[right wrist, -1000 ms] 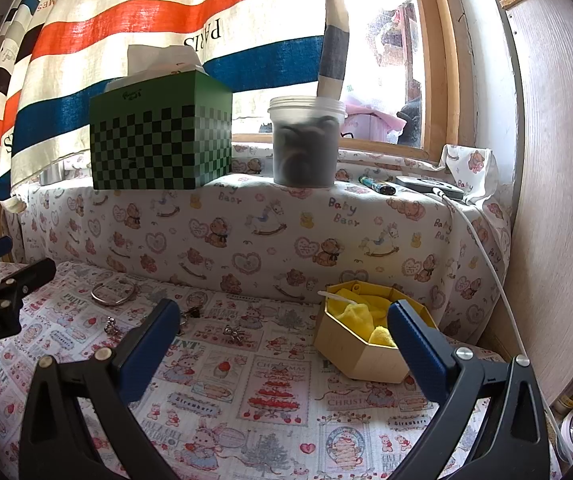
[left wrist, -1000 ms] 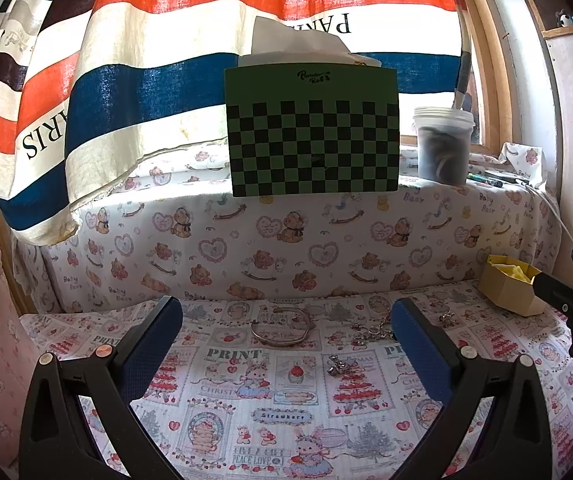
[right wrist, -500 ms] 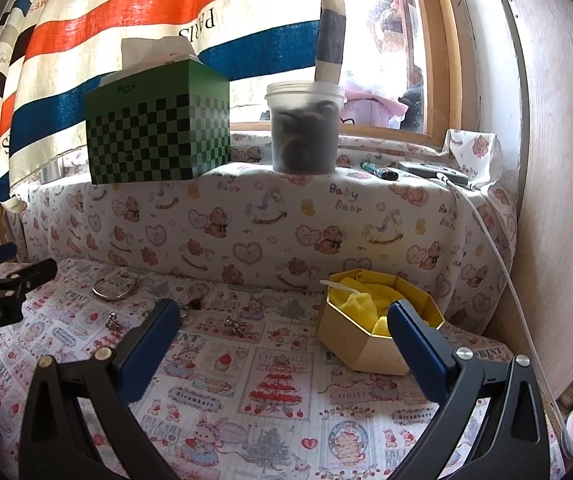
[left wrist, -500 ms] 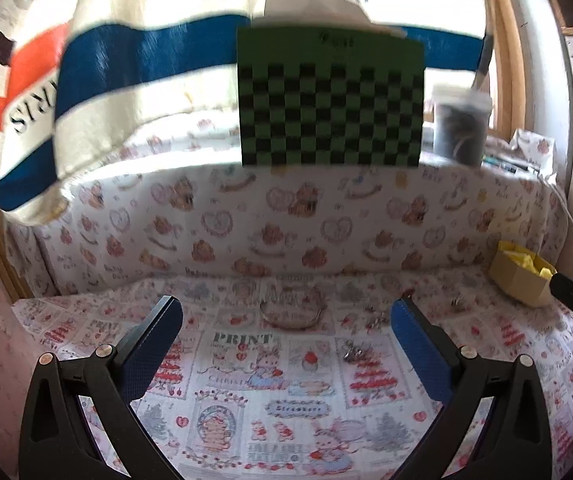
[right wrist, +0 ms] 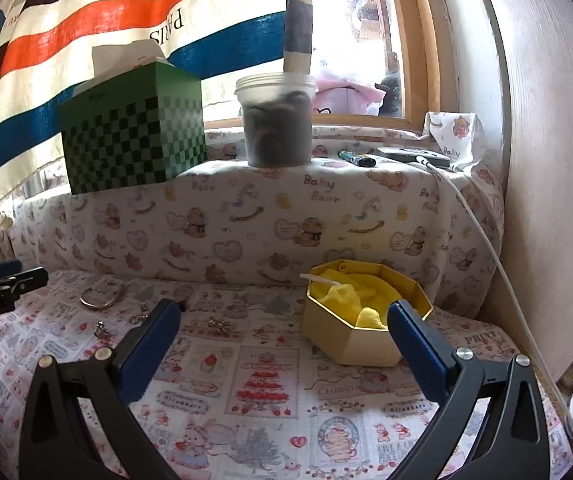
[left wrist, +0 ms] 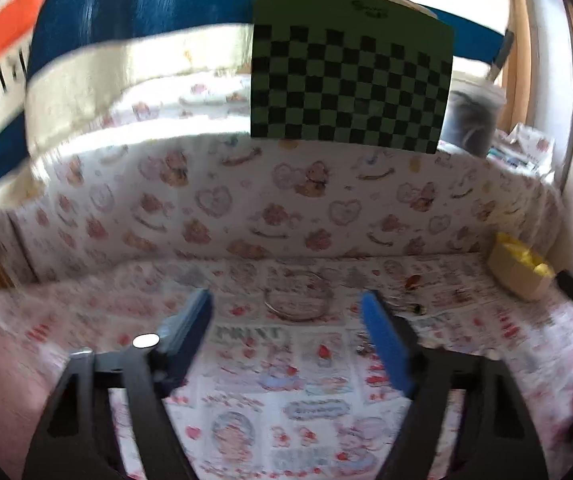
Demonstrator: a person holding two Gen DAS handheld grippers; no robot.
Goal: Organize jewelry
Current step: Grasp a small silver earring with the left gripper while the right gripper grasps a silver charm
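A silver bangle [left wrist: 298, 302] lies on the printed cloth just beyond my left gripper [left wrist: 286, 316], which is open and empty, with its jaws narrower than before. The bangle also shows in the right wrist view [right wrist: 100, 298]. Small silver pieces [right wrist: 219, 325] lie scattered on the cloth nearby. An open gold box [right wrist: 360, 320] with yellow lining stands at the right. My right gripper [right wrist: 282, 332] is open and empty, just left of the box. The left wrist view is blurred.
A green checkered tissue box [right wrist: 134, 140] and a plastic tub [right wrist: 276, 120] stand on the raised ledge behind. A white cable [right wrist: 482, 236] runs down the right wall. A striped curtain [right wrist: 86, 32] hangs at the back.
My left gripper has tilted down toward the bangle and its jaws have narrowed. My right gripper has edged forward a little toward the gold box.
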